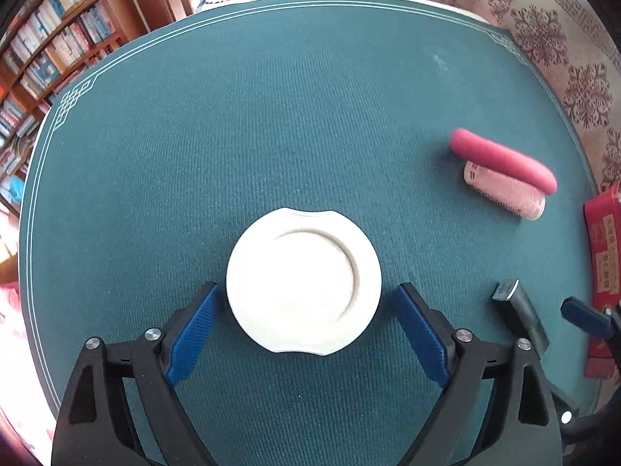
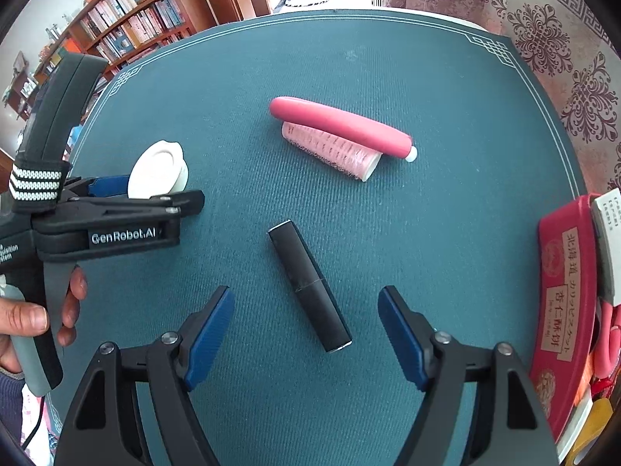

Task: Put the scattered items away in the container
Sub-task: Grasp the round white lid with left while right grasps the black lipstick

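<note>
- Left gripper point(image 1: 310, 330) has its jaws spread wide on either side of the white dish point(image 1: 302, 281) at lower centre; the pads look clear of its rim.
- Right gripper point(image 2: 306, 334) is also apart, above the black tube point(image 2: 308, 285) at centre frame.
- Dish looks stiff, light, probably breakable and slick: take it across the rim.
- Tube looks rigid and prone to roll; pinch it mid-length.
- Only the right wrist view shows the red box point(image 2: 564, 310) clearly at right edge, and a hand point(image 2: 27, 324) at lower left.
- Pink stick point(image 2: 339, 126) lies against the pink roller point(image 2: 330, 149).
</note>
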A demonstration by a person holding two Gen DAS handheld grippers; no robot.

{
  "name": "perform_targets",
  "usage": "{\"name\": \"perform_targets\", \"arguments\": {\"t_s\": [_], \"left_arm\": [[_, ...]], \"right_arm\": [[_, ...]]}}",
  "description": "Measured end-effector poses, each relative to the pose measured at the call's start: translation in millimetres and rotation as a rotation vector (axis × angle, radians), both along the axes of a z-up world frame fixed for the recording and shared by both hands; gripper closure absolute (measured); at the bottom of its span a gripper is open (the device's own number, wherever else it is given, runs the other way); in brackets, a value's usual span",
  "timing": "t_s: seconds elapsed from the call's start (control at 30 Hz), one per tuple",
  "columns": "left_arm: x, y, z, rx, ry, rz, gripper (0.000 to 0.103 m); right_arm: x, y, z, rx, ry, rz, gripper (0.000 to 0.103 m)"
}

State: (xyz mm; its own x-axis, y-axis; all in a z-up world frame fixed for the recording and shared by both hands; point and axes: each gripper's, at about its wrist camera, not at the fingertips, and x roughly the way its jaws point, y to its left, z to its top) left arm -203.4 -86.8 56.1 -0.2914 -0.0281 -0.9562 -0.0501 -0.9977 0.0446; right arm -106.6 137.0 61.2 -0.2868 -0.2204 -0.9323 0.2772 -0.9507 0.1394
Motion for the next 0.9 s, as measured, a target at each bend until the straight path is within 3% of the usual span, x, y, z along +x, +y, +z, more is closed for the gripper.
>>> {"name": "perform_targets", "arguments": {"t_s": [0.07, 0.4, 0.5, 0.67, 0.73, 0.83, 0.9], "left_arm": [[4, -6, -2, 0.027, 0.005, 0.027, 0.000], [18, 16, -4, 0.014, 0.036, 0.032, 0.000], [15, -14, -3, 0.014, 0.042, 0.047, 0.000], [25, -14, -6, 0.015, 0.065, 0.055, 0.000], [20, -34, -12, 0.016, 0.058, 0.056, 0.000], [18, -32, -13, 0.016, 0.039, 0.061, 0.000], [-8, -30, -12, 0.018, 0.036, 0.063, 0.000]], "right_arm": [[-3, 2, -3, 0.007, -0.005, -0.004, 0.023], [-12, 13, -15, 0.050, -0.017, -0.016, 0.023], [-12, 12, -19, 0.095, -0.007, -0.011, 0.023], [-10, 7, -22, 0.150, 0.028, 0.014, 0.023], [-10, 9, -22, 0.149, 0.027, 0.009, 0.023], [-12, 10, -22, 0.160, 0.028, 0.014, 0.023], [-12, 12, -22, 0.160, 0.024, 0.015, 0.023]]}}
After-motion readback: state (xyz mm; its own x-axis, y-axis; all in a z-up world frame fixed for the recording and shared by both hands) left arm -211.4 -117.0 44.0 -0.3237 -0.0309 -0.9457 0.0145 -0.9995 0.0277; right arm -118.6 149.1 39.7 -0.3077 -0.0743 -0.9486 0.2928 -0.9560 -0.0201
